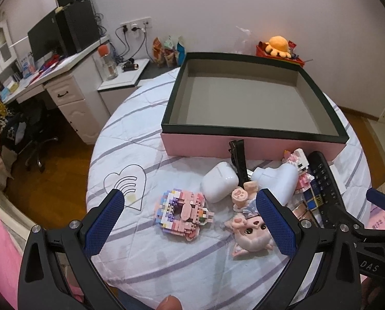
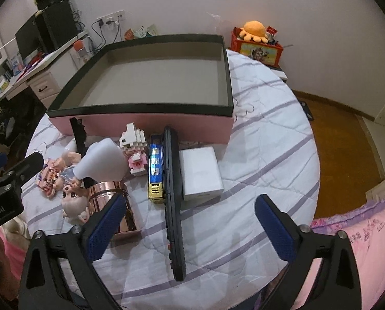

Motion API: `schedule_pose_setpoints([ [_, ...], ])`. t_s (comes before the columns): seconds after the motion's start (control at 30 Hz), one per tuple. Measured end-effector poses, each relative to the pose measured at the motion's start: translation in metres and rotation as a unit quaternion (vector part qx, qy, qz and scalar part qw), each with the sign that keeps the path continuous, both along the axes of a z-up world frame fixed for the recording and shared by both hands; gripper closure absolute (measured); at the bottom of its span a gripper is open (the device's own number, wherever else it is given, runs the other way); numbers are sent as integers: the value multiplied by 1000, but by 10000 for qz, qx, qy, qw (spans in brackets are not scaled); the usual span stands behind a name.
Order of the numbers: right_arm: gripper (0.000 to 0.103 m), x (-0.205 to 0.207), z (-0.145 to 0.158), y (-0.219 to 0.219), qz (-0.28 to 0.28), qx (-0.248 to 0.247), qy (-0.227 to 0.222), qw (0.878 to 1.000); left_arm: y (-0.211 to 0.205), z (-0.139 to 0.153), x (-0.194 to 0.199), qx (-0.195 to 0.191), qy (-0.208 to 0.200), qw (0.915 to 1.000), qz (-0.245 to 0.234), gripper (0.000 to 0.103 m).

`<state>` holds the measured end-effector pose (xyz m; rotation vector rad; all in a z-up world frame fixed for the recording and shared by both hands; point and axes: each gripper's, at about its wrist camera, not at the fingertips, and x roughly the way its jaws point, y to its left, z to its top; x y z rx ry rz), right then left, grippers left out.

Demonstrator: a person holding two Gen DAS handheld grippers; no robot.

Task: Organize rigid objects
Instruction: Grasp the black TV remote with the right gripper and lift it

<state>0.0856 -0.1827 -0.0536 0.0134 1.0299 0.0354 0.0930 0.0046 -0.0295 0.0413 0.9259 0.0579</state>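
A pink box with a dark rim (image 1: 254, 129) (image 2: 141, 108) stands empty at the back of the round table. In front of it lie a pastel brick model (image 1: 182, 213), a white earbud case (image 1: 219, 182), a pink doll (image 1: 249, 228) (image 2: 73, 201), a white bottle (image 1: 277, 180) (image 2: 102, 160), a black hair clip (image 1: 240, 160), a pink-white brick figure (image 2: 135, 152), a blue-gold bar (image 2: 155, 173), a black remote (image 2: 174, 206), a white charger block (image 2: 201, 173) and a copper tin (image 2: 112, 206). My left gripper (image 1: 192, 217) is open above the brick model. My right gripper (image 2: 190, 219) is open above the remote.
The table carries a white cloth with purple stripes (image 1: 130, 139). A desk with monitor (image 1: 45, 36) stands at the left. A red box with an orange plush (image 2: 255, 41) stands behind the table. Pink bedding (image 2: 360, 232) lies at the right, over wooden floor (image 2: 342, 139).
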Motion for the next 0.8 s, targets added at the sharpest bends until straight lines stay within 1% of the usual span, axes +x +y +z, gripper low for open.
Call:
schedule_pose_setpoints([
  [0.07, 5, 0, -3, -1, -42, -30, 51, 10000, -1, -4, 2, -11, 44, 10000, -69, 0],
  [0.1, 7, 1, -4, -2, -37, -43, 72, 10000, -2, -6, 2, -18, 50, 9999, -85, 0],
  [0.13, 14, 2, -6, -2, -20, -34, 118, 9999, -2, -7, 2, -27, 57, 9999, -98, 0],
  [0.17, 23, 4, -8, -4, -11, -7, 165, 9999, -3, -9, 3, -43, 71, 9999, -116, 0],
  [0.23, 35, 7, -12, -5, -3, 44, 261, 9997, -3, -11, 3, -49, 86, 9999, -126, 0],
  [0.33, 37, 10, -18, -5, 74, 50, 389, 9992, -3, -13, 4, -49, 108, 9999, -112, 0],
  [0.4, 40, 11, -21, -2, 143, 58, 443, 9989, -3, -15, 4, -51, 121, 9999, -103, 0],
  [0.53, 59, 10, -27, 1, 264, 177, 559, 9979, -6, -17, 4, -11, 149, 9998, -140, 0],
  [0.57, 62, 10, -29, 2, 276, 188, 587, 9977, -6, -17, 3, -10, 149, 9998, -151, 0],
  [0.67, 65, 11, -32, 3, 294, 195, 604, 9976, -9, -17, 2, 1, 147, 9997, -181, 0],
  [0.7, 68, 11, -32, 4, 295, 204, 592, 9976, -9, -17, 2, 4, 149, 9997, -188, 0],
  [0.73, 76, 11, -32, 4, 297, 230, 578, 9976, -10, -17, 2, 6, 151, 9997, -190, 0],
  [0.77, 80, 11, -32, 3, 315, 291, 577, 9974, -11, -17, 1, 3, 153, 9997, -192, 0],
  [0.8, 81, 11, -32, 2, 334, 316, 574, 9973, -11, -17, 1, 4, 154, 9997, -196, 0],
])
